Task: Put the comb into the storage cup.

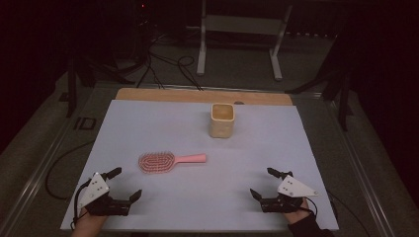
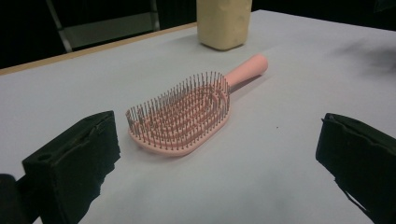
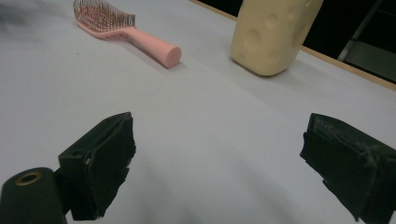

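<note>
While both pairs of blocky black jaws stand wide apart with nothing between them, the left gripper (image 1: 127, 183) and right gripper (image 1: 263, 183) rest low at the table's near edge. Ahead of the left one, near but apart, lies a pink plastic hairbrush (image 1: 165, 161), bristles up, with an oval vented head and a round handle. Beyond stands a cream, rounded-square cup (image 1: 222, 120) on the smooth pale sheet (image 1: 148, 123).

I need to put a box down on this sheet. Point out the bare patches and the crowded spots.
Bare: the pale sheet left of the cream square cup; the right side between cup and right gripper; the near strip between left gripper and the right one, both with jaws open. Tightest: the gap between the pink plastic hairbrush and cup.
</note>
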`<state>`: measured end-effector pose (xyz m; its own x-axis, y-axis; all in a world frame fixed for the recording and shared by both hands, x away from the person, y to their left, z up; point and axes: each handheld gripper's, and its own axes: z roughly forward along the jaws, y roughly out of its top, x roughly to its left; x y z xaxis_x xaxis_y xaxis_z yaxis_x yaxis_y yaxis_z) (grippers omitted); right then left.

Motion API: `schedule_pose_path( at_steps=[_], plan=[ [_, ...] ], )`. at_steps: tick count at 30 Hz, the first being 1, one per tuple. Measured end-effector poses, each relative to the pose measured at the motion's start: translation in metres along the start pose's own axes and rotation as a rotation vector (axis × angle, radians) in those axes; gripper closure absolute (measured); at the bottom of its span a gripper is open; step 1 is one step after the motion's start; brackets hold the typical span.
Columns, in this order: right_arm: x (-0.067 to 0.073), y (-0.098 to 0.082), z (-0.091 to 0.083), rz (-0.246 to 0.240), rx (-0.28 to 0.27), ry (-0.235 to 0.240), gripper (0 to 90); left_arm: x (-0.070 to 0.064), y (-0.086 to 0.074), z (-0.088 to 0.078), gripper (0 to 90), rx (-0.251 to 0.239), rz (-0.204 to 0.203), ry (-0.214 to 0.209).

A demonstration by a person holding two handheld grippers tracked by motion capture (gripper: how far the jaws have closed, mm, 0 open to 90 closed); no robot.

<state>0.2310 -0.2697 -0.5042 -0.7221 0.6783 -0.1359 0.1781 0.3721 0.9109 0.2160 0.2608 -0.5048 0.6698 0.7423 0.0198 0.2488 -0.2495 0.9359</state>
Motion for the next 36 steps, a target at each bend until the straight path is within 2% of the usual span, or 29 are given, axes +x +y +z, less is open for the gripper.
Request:
schedule_pose_path(
  at_steps=[8, 23, 29, 36],
  plan=[
    [0.001, -0.002, -0.002, -0.001, 0.000, 0.001, 9.1, 0.001, 0.002, 0.002, 0.0, 0.002, -0.007, -0.004],
    [0.001, 0.001, -0.004, 0.000, -0.018, -0.010, 9.1, -0.002, 0.006, 0.003, 0.0, 0.026, 0.012, -0.029],
    [0.002, 0.003, -0.005, -0.007, -0.017, -0.019, 9.1, -0.007, 0.018, 0.000, 0.0, 0.010, 0.017, -0.041],
    [0.003, 0.004, -0.005, -0.011, -0.018, -0.028, 9.1, -0.004, 0.035, 0.002, 0.0, 0.011, 0.029, -0.053]
  ],
)
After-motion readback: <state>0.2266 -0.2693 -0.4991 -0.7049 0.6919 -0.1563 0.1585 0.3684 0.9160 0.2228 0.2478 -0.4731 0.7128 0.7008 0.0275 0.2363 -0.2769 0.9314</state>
